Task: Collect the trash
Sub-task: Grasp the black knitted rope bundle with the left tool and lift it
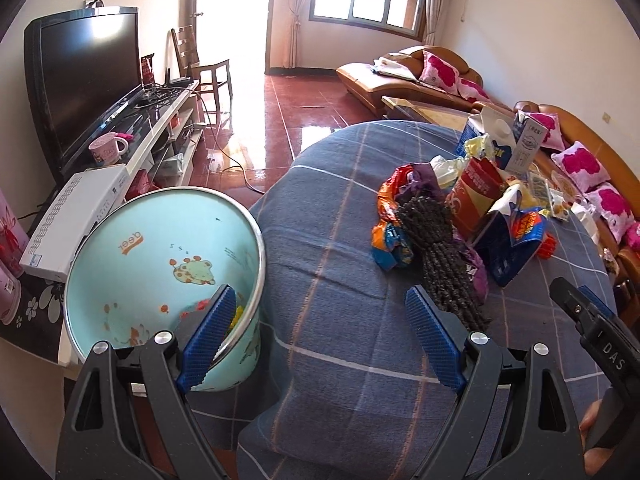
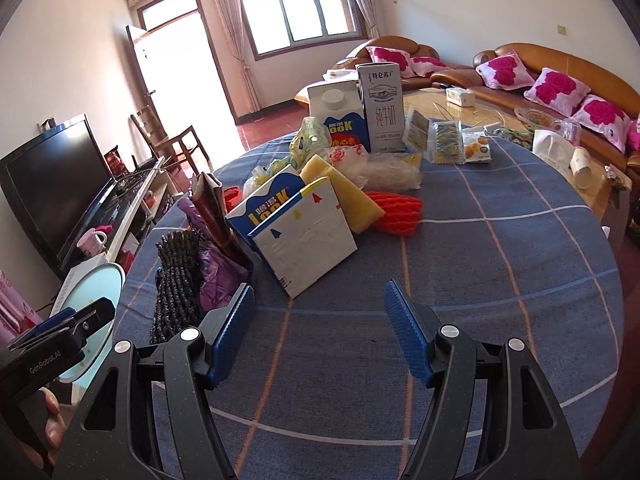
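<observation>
A heap of trash lies on the round table with the blue checked cloth [image 1: 340,240] [image 2: 500,260]: a dark knitted bundle [image 1: 436,248] [image 2: 178,276], purple wrapper [image 2: 218,268], snack bags [image 1: 392,236], a flattened blue-and-white carton [image 2: 304,236], yellow sponge [image 2: 344,192], orange foam net [image 2: 394,210] and two upright milk cartons [image 2: 340,120] [image 2: 380,106]. A pale blue bin [image 1: 160,256] [image 2: 94,300] stands beside the table's left edge with a few bits inside. My left gripper [image 1: 320,340] is open over the table edge next to the bin. My right gripper [image 2: 320,332] is open in front of the flattened carton, empty.
A TV [image 1: 84,80] on a white stand with a pink mug [image 1: 108,150] and white box [image 1: 76,220] sits left. Orange sofas with pink cushions [image 2: 556,88] and a glass coffee table [image 2: 452,112] lie beyond. A wooden chair [image 1: 204,68] stands by the doorway.
</observation>
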`<state>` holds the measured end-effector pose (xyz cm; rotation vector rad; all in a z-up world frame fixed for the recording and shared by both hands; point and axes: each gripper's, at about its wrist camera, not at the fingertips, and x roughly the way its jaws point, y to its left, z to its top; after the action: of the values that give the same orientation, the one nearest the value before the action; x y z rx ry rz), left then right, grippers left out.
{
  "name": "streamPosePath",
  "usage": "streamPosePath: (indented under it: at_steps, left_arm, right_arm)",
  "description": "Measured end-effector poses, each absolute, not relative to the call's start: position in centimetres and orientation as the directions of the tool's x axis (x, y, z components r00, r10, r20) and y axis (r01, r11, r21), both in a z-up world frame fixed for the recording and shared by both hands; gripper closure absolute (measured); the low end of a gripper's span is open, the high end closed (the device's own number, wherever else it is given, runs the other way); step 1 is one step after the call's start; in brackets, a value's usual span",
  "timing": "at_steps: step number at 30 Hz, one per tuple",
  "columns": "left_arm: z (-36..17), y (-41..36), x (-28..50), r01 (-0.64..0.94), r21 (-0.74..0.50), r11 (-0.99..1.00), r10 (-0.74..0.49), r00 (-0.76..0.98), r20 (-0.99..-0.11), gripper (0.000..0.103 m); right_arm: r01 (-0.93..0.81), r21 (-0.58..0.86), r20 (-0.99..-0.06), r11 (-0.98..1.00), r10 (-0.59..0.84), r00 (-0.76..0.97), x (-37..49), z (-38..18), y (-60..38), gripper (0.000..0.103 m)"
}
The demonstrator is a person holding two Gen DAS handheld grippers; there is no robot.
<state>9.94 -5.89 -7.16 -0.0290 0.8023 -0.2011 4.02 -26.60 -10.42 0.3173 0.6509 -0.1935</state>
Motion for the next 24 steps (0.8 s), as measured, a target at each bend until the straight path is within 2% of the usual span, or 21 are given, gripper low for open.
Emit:
streamPosePath:
  at_steps: [7,16,18,21,22,24]
  left_arm:
    - [-7.4,-9.7,10.8,0.215,-0.118,0.969,-0.234,0.663,-0.711,0.018]
    - [-9.7,-12.7,12.0,0.225,-0.14,0.964,-0.251,0.613,-0.749,0.021]
    - [-10.1,-13.0,12.2,0.232,-0.146,0.962,-0.26,0.6,-0.757,0.03]
    - [-10.5,-13.3,12.3,0.236,-0.151,0.96,-0.266,0.597,-0.757,0.035]
    - [-10.6,-13.4,12.3,0.241,-0.155,0.958,-0.273,0.596,-0.755,0.039]
    - [-10.8,-13.4,12.5,0.25,-0.181,0.951,-0.297,0.58,-0.758,0.066]
  right_arm:
    - [0.275,0.231,-0.63,0.933,-0.072,0.773,4.0,-10.8,-27.7,0.026]
    - [0.297,0.228,-0.647,0.927,-0.084,0.758,3.9,-11.4,-29.3,0.025]
    - [0.305,0.232,-0.65,0.924,-0.086,0.755,3.8,-11.5,-29.7,0.025]
    - [0.31,0.241,-0.652,0.92,-0.084,0.754,3.8,-11.6,-30.2,0.025]
    - [0.31,0.241,-0.652,0.92,-0.083,0.753,3.7,-11.6,-30.2,0.025]
    - [0.308,0.237,-0.652,0.921,-0.084,0.753,3.8,-11.6,-30.2,0.025]
